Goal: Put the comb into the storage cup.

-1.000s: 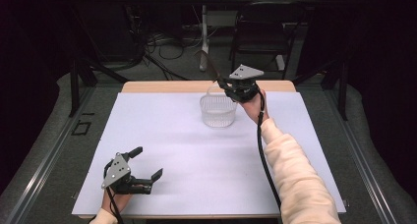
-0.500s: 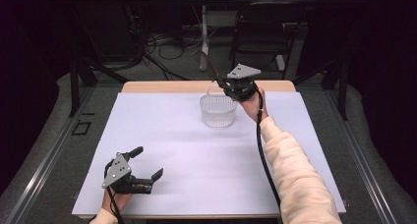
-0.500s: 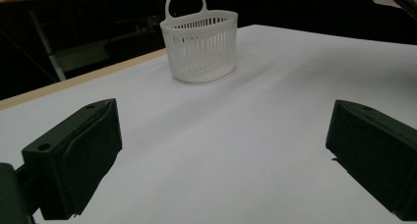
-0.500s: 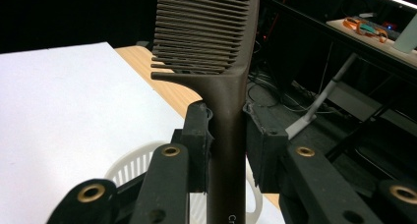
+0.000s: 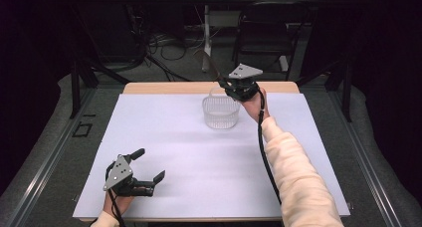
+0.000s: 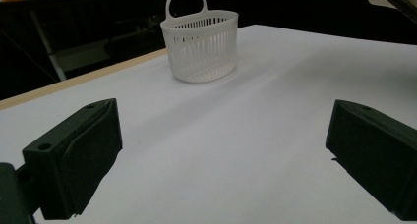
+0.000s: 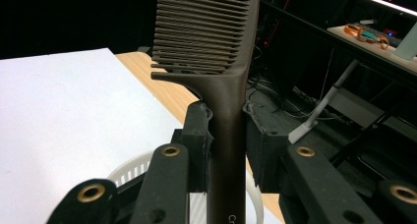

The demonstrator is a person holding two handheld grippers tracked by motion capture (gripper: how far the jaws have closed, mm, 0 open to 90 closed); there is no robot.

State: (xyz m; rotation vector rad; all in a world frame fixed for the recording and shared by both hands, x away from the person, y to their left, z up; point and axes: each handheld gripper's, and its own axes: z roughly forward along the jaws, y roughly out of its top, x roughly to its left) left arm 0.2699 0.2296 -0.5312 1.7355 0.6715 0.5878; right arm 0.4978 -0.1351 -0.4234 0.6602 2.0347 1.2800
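High view, left to right. The left gripper point(image 5: 149, 173) rests low on the near left part of the worktop point(image 5: 164, 137), its jaws spread wide with nothing between them; the hand beneath it is cut off by the bottom edge. In the left gripper view the two black jaws stand far apart over bare white surface, and their tips run out of the picture.

Toward the far middle of the worktop stands the white slotted basket point(image 5: 221, 112), upright, its loop handle on the far side. In the left gripper view the basket point(image 6: 200, 48) shows whole, with a slatted wall and the handle rising above the rim.

Just right of the basket and above its far rim, the right gripper point(image 5: 230, 85) is closed on the handle of a dark comb point(image 5: 206, 63), which slants up and to the left beyond the far edge of the worktop. In the right gripper view the jaws clamp the comb point(image 7: 223, 106) on both sides; its teeth point left and its top is cut off by the upper edge. The lower end of the handle is hidden behind the gripper body, and it probably hangs over the basket point(image 7: 129, 174), of which only a curved piece of rim shows below.
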